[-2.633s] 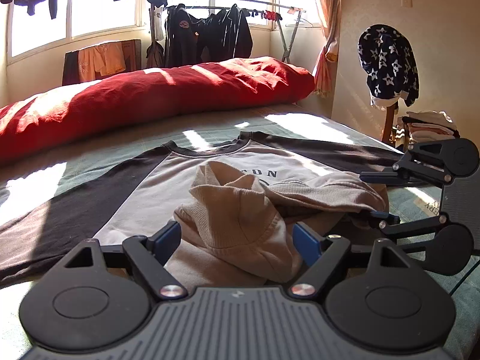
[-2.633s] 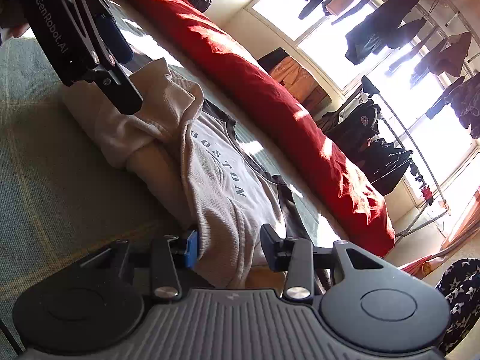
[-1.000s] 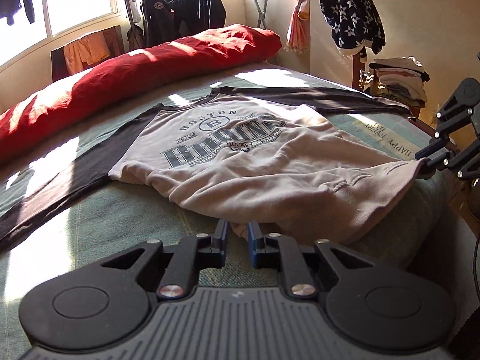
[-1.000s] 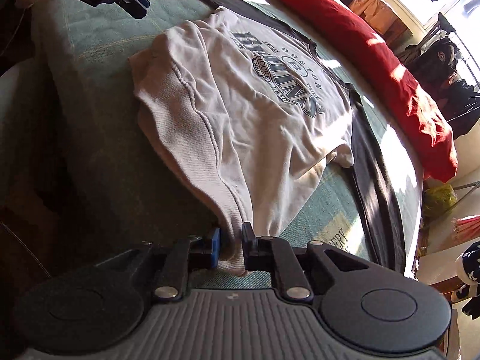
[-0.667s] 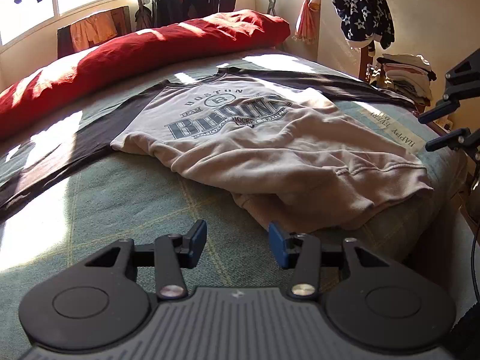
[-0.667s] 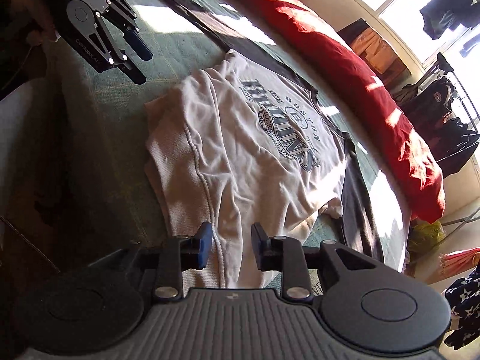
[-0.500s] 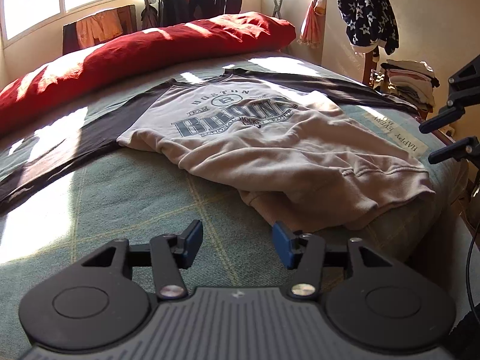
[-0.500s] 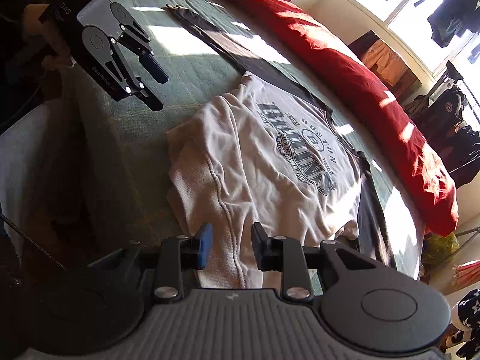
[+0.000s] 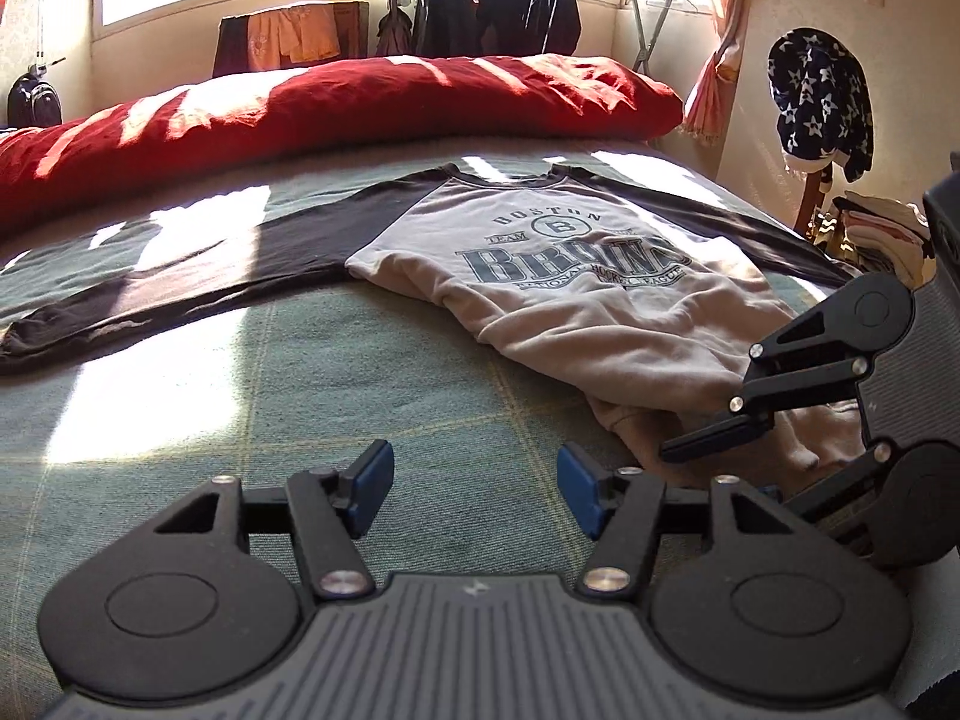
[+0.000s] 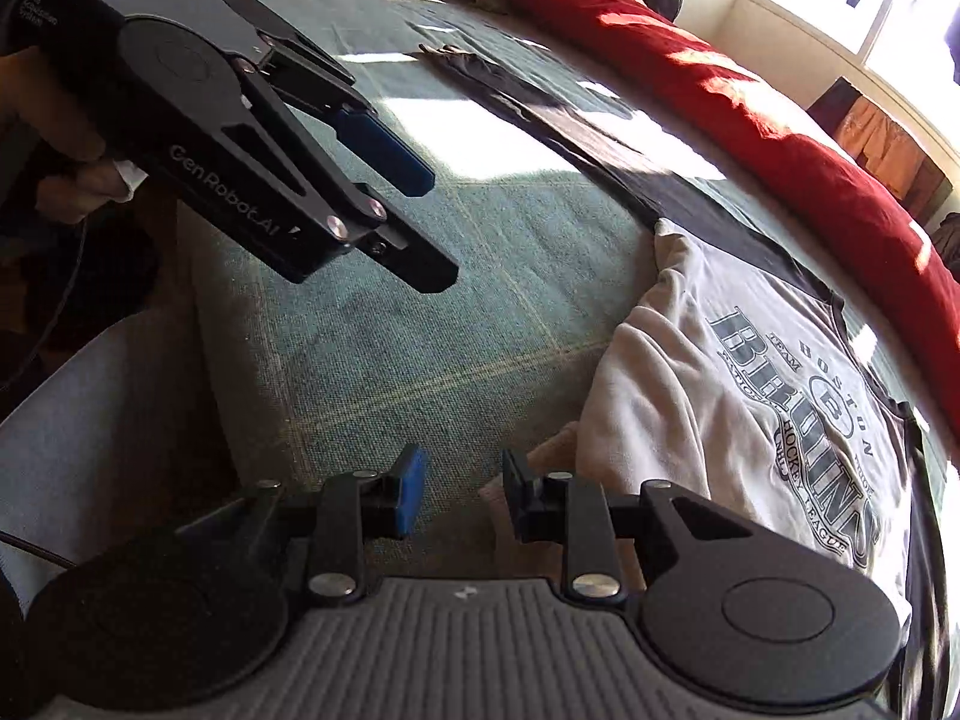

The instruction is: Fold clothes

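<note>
Left gripper [image 9: 474,483] with blue pads apart, empty, over bare green bedspread [image 9: 300,396]; right gripper [image 10: 459,495] likewise apart and empty, just beside the hem of the grey sweatshirt [image 9: 576,294]. Sweatshirt spread face-up on the bed, dark sleeves out to both sides, lower edge rumpled, red duvet [image 9: 336,102] beyond. Seen only from the left wrist: clothes rack [image 9: 498,6], star-print garment [image 9: 819,96] on a chair; only from the right: a hand [image 10: 66,138] gripping the left tool.
</note>
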A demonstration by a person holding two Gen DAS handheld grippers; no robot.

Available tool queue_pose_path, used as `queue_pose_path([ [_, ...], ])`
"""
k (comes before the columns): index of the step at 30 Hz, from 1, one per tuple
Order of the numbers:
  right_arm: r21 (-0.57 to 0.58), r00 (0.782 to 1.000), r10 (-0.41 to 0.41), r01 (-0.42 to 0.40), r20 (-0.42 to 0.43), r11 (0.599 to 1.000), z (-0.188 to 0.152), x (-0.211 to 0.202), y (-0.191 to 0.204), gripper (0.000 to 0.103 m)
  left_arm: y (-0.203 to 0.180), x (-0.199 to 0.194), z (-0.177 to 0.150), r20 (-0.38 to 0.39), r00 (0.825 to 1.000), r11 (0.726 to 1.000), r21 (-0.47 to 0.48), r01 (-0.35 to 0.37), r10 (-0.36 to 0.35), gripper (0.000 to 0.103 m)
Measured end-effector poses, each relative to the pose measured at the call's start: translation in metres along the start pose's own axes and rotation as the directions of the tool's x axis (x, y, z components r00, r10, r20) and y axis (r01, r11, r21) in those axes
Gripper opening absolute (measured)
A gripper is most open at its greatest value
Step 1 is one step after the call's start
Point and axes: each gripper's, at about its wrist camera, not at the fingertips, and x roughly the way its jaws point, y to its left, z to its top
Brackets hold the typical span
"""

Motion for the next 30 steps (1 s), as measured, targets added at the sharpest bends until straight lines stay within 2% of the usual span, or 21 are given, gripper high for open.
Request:
queue_pose_path([
  [4, 0.067, 0.995, -0.086, 0.089, -0.050, 0.994, -0.013, 0.015, -0.030, 0.032, 0.003, 0.004, -0.003, -0.002, 1.000, 1.000, 0.002, 0.004, -0.004, 0.061],
  [7, 0.126, 0.988, -0.148, 0.153, -0.051, 0.980, -0.022, 0.009, -0.051, 0.032, 0.001, 0.009, -0.005, -0.006, 1.000, 1.000, 0.002, 0.021, -0.021, 0.062],
  [10, 0.196, 0.990, -0.136, 0.139, -0.028, 0.971, -0.023, 0.003, -0.062, 0.043, -0.002, 0.014, -0.005, -0.007, 0.999, 0.999, 0.004, 0.037, -0.037, 0.062],
  [12, 0.188, 0.990, -0.140, 0.141, -0.021, 0.972, -0.020, 0.005, -0.059, 0.050, -0.004, 0.016, -0.005, -0.008, 0.999, 0.999, 0.001, 0.046, -0.046, 0.062],
  [17, 0.108, 0.988, -0.150, 0.154, -0.043, 0.982, -0.010, 0.032, -0.043, 0.053, -0.007, 0.017, -0.007, -0.015, 0.998, 0.998, 0.000, 0.055, -0.055, 0.062],
  [19, 0.068, 0.980, -0.195, 0.197, -0.037, 0.978, -0.009, 0.036, -0.040, 0.043, -0.008, 0.017, -0.008, -0.018, 0.998, 0.998, -0.001, 0.057, -0.057, 0.063],
  [20, 0.052, 0.975, -0.218, 0.219, -0.032, 0.974, -0.009, 0.036, -0.040, 0.015, -0.008, 0.017, -0.009, -0.020, 0.998, 0.998, 0.000, 0.058, -0.058, 0.063],
  [21, 0.070, 0.977, -0.214, 0.215, -0.020, 0.974, -0.009, 0.030, -0.046, 0.011, -0.008, 0.017, -0.010, -0.022, 0.998, 0.998, 0.002, 0.060, -0.060, 0.063],
  [26, 0.206, 0.991, -0.133, 0.123, 0.036, 0.971, -0.007, -0.004, -0.075, 0.010, -0.008, 0.022, -0.013, -0.033, 0.998, 0.998, -0.007, 0.060, -0.061, 0.063],
  [30, 0.270, 0.994, -0.003, -0.027, 0.110, 0.962, 0.005, -0.022, -0.077, 0.010, -0.009, 0.022, -0.013, -0.029, 0.997, 0.997, -0.021, 0.074, -0.075, 0.063],
])
